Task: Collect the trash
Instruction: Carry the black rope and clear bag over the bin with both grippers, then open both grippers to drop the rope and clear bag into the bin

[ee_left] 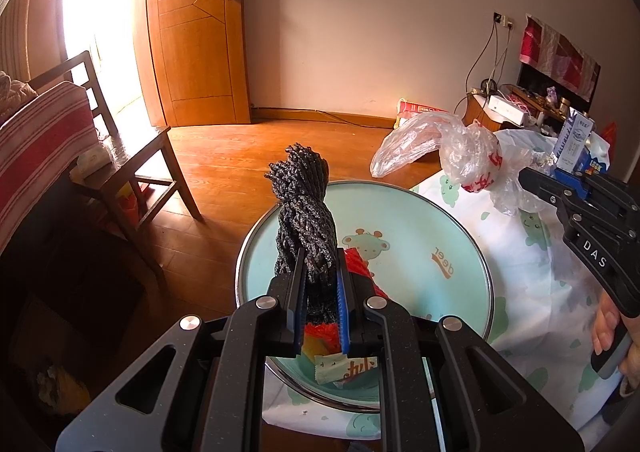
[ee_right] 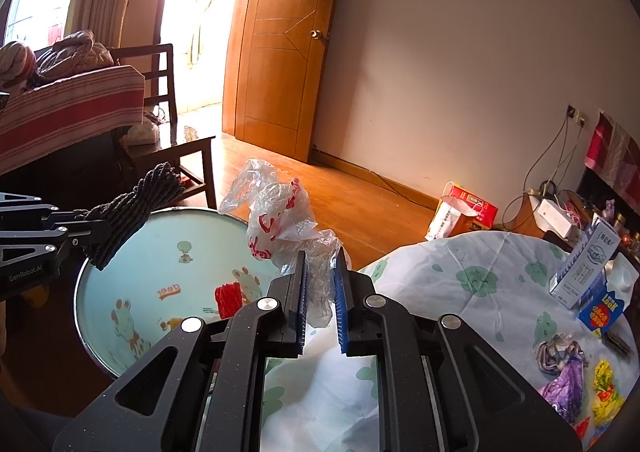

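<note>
My left gripper (ee_left: 320, 284) is shut on a bundle of dark twisted rope (ee_left: 304, 208) and holds it upright above a round pale-green basin (ee_left: 420, 212) printed with cartoon animals. The basin holds a red wrapper (ee_right: 228, 298) and small snack wrappers (ee_left: 344, 368). My right gripper (ee_right: 322, 276) is shut on a crumpled clear plastic bag with red print (ee_right: 280, 224), held above the table edge beside the basin. The rope (ee_right: 132, 208) and left gripper show at the left of the right wrist view; the bag (ee_left: 468, 156) shows at the right of the left wrist view.
The table has a white cloth with green prints (ee_right: 460, 284). On it stand a milk carton (ee_right: 580, 268), a blue box (ee_right: 604, 308), and purple and yellow wrappers (ee_right: 572, 376). A wooden chair (ee_left: 132, 156) stands left; a red gift bag (ee_right: 464, 212) sits on the floor.
</note>
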The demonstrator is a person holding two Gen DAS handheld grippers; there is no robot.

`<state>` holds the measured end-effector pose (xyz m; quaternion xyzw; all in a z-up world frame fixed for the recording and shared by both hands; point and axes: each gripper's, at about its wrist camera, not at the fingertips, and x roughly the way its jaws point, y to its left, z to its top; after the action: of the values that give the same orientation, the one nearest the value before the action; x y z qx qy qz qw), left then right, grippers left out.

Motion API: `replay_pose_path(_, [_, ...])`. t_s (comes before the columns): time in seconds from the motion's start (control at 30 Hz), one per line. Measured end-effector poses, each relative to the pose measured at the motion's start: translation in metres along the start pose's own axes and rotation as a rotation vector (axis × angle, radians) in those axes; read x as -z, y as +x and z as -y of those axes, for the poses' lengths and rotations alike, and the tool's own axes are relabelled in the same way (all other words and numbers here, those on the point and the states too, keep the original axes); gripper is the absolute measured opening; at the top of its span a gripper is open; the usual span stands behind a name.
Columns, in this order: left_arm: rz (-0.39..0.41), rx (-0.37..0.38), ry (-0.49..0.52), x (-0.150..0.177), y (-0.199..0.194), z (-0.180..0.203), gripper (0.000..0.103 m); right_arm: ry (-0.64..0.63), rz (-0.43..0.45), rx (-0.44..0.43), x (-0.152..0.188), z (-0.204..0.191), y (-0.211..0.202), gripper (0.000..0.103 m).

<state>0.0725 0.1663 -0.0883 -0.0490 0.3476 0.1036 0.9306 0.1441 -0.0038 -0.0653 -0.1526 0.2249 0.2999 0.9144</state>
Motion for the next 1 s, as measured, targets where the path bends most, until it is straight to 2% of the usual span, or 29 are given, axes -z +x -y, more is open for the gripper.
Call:
replay_pose_path(0.27, [-0.001,0.005,-0.003,0.000,-0.001,-0.001,0.012,-0.012,-0.003,-0.010,-0.001,-0.003,0.001,0.013])
replay_pose_path(0.43, [-0.005,0.017,-0.005,0.000,0.000,-0.001,0.016,-0.028,-0.011,-0.038,-0.001,-0.006,0.003,0.013])
replay_pose_path(0.47, [-0.005,0.020,-0.003,0.000,0.000,-0.001,0.021,-0.036,-0.017,-0.055,-0.001,-0.007,0.004,0.017])
replay_pose_path(0.5, [-0.005,0.020,-0.001,0.000,0.000,0.000,0.024,-0.041,-0.017,-0.061,-0.001,-0.008,0.005,0.029])
replay_pose_path(0.53, [-0.005,0.020,0.001,0.000,0.001,0.001,0.027,-0.047,-0.013,-0.058,0.000,-0.009,0.004,0.035])
replay_pose_path(0.57, [-0.006,0.020,0.000,0.000,0.000,0.001,0.038,-0.049,-0.013,-0.059,0.000,-0.010,0.004,0.042])
replay_pose_path(0.6, [-0.003,0.016,-0.001,0.001,0.000,0.002,0.048,-0.047,-0.018,-0.064,0.000,-0.010,0.005,0.044])
replay_pose_path(0.7, [-0.004,0.013,0.003,0.002,0.001,0.003,0.050,-0.046,-0.022,-0.060,0.002,-0.012,0.006,0.050])
replay_pose_path(0.8, [-0.007,0.007,-0.001,0.003,0.002,0.003,0.054,-0.043,-0.030,-0.057,0.004,-0.012,0.007,0.050])
replay_pose_path(1.0, [-0.012,0.004,0.004,0.004,0.004,0.005,0.056,-0.032,-0.026,-0.048,0.008,-0.009,0.007,0.052])
